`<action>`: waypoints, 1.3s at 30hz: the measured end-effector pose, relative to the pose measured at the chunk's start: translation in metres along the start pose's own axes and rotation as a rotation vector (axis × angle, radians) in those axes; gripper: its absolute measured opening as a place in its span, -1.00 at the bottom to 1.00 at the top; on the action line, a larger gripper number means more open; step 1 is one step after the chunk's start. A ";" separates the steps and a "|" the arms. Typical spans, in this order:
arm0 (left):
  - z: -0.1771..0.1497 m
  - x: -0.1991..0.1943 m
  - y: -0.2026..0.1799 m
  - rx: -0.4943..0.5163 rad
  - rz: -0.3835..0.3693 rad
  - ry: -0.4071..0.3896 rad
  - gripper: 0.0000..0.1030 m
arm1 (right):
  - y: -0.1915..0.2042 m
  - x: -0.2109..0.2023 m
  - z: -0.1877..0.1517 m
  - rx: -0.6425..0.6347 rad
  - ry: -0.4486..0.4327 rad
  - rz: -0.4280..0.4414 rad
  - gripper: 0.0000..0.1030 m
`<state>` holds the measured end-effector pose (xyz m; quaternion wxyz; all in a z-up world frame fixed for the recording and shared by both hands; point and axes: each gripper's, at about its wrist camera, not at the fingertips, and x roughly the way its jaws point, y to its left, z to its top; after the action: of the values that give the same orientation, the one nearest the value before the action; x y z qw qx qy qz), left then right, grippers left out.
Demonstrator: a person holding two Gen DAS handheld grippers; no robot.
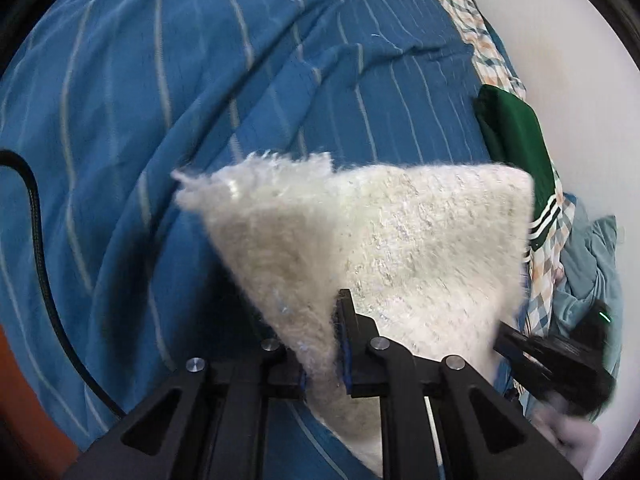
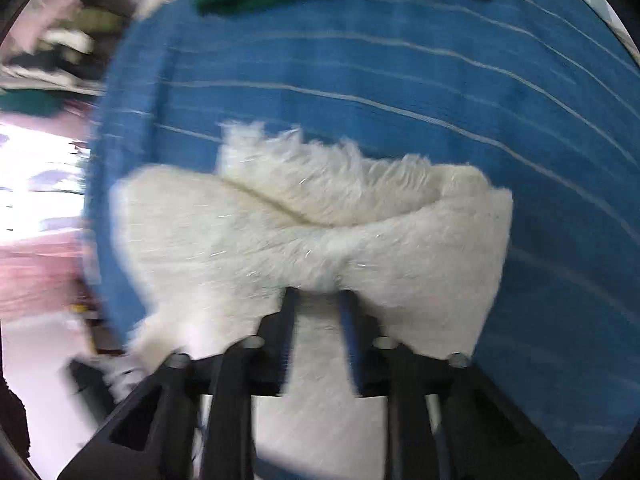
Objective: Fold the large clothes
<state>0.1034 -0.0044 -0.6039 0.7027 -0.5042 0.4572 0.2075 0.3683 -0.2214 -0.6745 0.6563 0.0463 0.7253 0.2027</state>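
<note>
A blue striped bedsheet covers the bed, with a green garment lying at its edge.

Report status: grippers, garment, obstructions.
Left gripper shut on white fuzzy garment. Right gripper shut on it too. Green garment lies beyond on blue striped sheet.

1. This looks like a home, most likely a bedroom or laundry corner: a blue sheet with thin pale stripes is spread wide and wrinkled over a soft surface, which may be a bed.
2. Loose clothes lie along one edge of the sheet: a green garment with white stripes, a checked cloth and a pale teal garment.
3. In the right wrist view, a blurred heap of mixed clothing sits beyond the sheet's far corner.
</note>
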 end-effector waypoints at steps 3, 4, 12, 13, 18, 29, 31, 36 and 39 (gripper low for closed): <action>0.002 -0.001 -0.006 0.042 0.016 -0.002 -0.80 | -0.004 0.014 0.019 0.015 0.034 -0.021 -0.72; 0.002 0.000 -0.005 0.033 0.014 0.008 -0.79 | 0.002 0.011 0.023 -0.006 0.072 -0.042 -0.71; -0.008 -0.017 -0.009 0.038 0.005 -0.012 -0.90 | 0.024 -0.045 -0.046 -0.100 0.153 0.002 -0.70; -0.010 -0.024 -0.010 0.039 0.001 -0.022 -0.91 | 0.024 -0.036 -0.059 -0.095 0.193 0.006 -0.70; -0.013 -0.013 0.004 0.039 0.040 0.018 -0.90 | 0.009 0.034 -0.087 -0.088 0.262 -0.080 -0.73; 0.005 -0.047 -0.013 0.187 0.188 0.025 0.25 | 0.082 -0.033 -0.017 -0.177 0.099 0.060 -0.65; 0.005 -0.061 -0.013 0.210 0.237 -0.016 0.62 | 0.100 -0.006 0.007 -0.203 0.066 0.059 -0.66; 0.012 -0.074 -0.025 0.320 0.360 -0.049 0.63 | 0.107 0.068 0.028 -0.151 0.232 0.016 -0.80; 0.017 -0.075 -0.032 0.344 0.342 -0.057 0.74 | 0.104 0.019 0.029 -0.217 0.241 0.120 -0.32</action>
<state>0.0982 0.0107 -0.5225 0.7455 -0.2861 0.5446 0.2565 0.3729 -0.1136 -0.6566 0.5524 -0.0061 0.7686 0.3226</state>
